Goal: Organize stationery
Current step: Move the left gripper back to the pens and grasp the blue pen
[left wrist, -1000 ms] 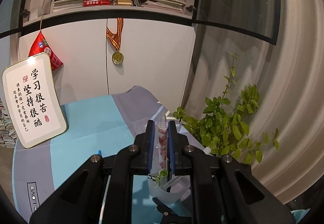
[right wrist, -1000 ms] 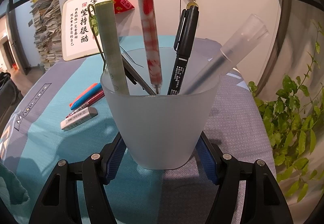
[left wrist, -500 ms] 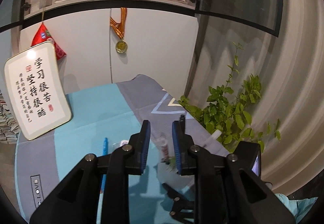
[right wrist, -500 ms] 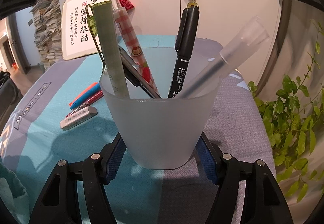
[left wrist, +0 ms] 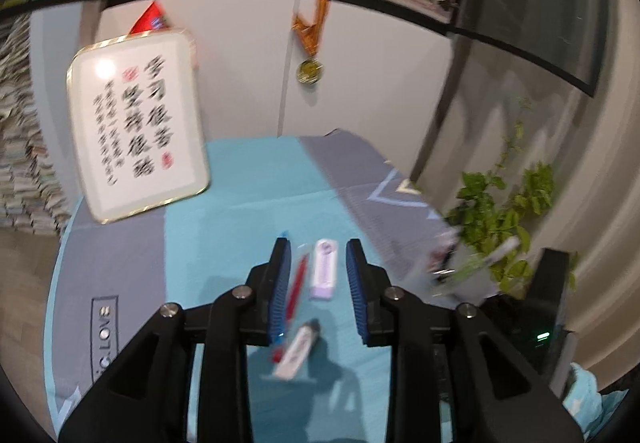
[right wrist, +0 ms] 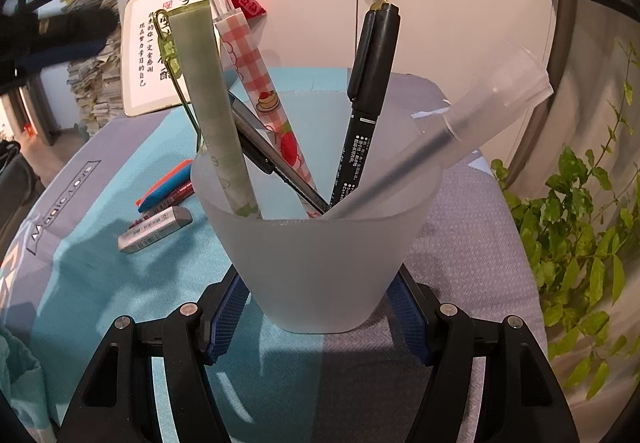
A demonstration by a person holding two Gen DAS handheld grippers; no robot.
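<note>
Only the right gripper [right wrist: 316, 317] clamps the cup [right wrist: 316, 255]; the left gripper [left wrist: 316, 283] jaws, opening, hold nothing.

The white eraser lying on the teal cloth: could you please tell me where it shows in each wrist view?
Left wrist view: the white eraser lies at centre, seen between the opening jaws of the left gripper, beside a red pen.
Right wrist view: at left, low, left of the frosted cup.
Shared landmark: the framed calligraphy board.
</note>
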